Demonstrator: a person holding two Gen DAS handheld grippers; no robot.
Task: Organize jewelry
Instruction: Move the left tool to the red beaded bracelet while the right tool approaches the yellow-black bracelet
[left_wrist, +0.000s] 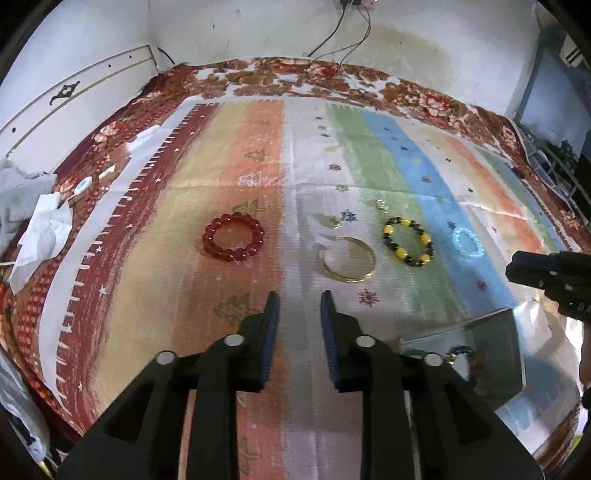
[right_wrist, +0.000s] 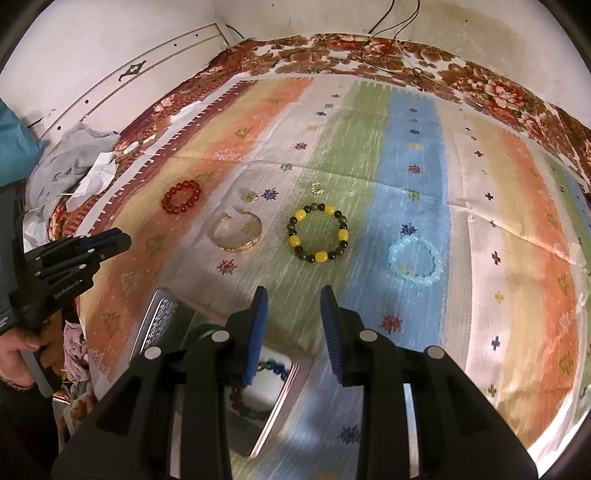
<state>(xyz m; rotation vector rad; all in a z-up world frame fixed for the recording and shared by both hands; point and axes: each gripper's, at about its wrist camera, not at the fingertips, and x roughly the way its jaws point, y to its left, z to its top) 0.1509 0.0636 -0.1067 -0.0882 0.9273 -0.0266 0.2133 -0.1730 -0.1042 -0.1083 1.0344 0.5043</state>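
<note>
On the striped cloth (right_wrist: 406, 122) covering the bed, four bracelets lie in a row across its middle: a red bead bracelet (left_wrist: 233, 238) toward the left edge, a gold bangle (left_wrist: 349, 260) next, a yellow-and-dark bead bracelet (right_wrist: 318, 232), then a pale blue bead bracelet (right_wrist: 415, 261) toward the right; two small gold rings (right_wrist: 317, 188) sit just behind them; a metal tray (right_wrist: 273, 402) near the front edge holds more beads; the left gripper (left_wrist: 299, 301) hovers with jaws slightly parted, empty; the right gripper (right_wrist: 293, 297) likewise, nothing between its pads.
</note>
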